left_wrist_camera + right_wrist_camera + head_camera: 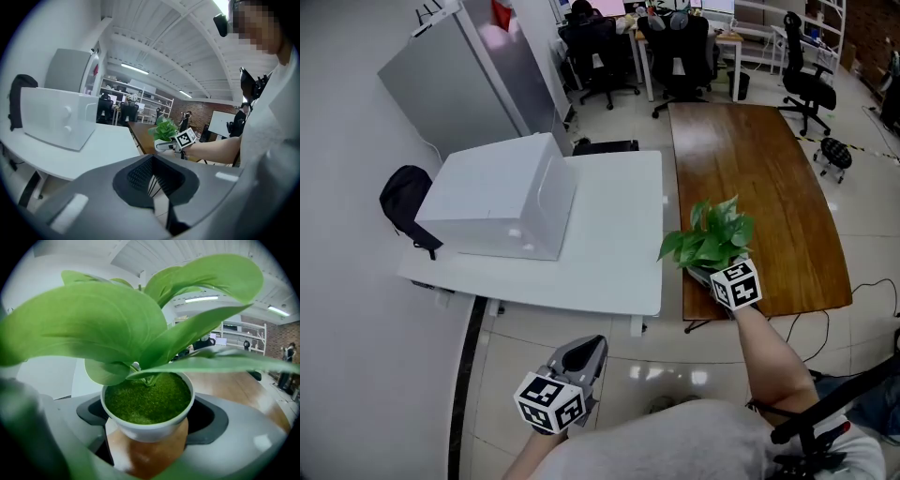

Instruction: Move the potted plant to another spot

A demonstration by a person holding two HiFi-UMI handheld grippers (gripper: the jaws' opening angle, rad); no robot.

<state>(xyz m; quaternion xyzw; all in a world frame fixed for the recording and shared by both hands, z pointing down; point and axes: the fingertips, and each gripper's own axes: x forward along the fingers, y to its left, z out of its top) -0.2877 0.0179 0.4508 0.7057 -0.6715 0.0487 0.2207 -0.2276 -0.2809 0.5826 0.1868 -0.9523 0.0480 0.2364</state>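
Note:
The potted plant [709, 238], broad green leaves in a small white pot [148, 429], hangs just above the front left corner of the brown wooden table [759, 169]. My right gripper [704, 273] is shut on the pot, one jaw on each side of it; the leaves hide the fingertips in the head view. In the left gripper view the plant [164, 130] and the right gripper [165, 146] show at mid distance. Low near my body, over the floor, my left gripper [585, 354] has its jaws together with nothing between them [153, 158].
A white table [609, 253] adjoins the wooden one on the left and carries a large white box-shaped appliance [502, 197]. A black bag [403, 202] hangs at its left end. A grey cabinet [459, 75] and office chairs [680, 56] stand farther back.

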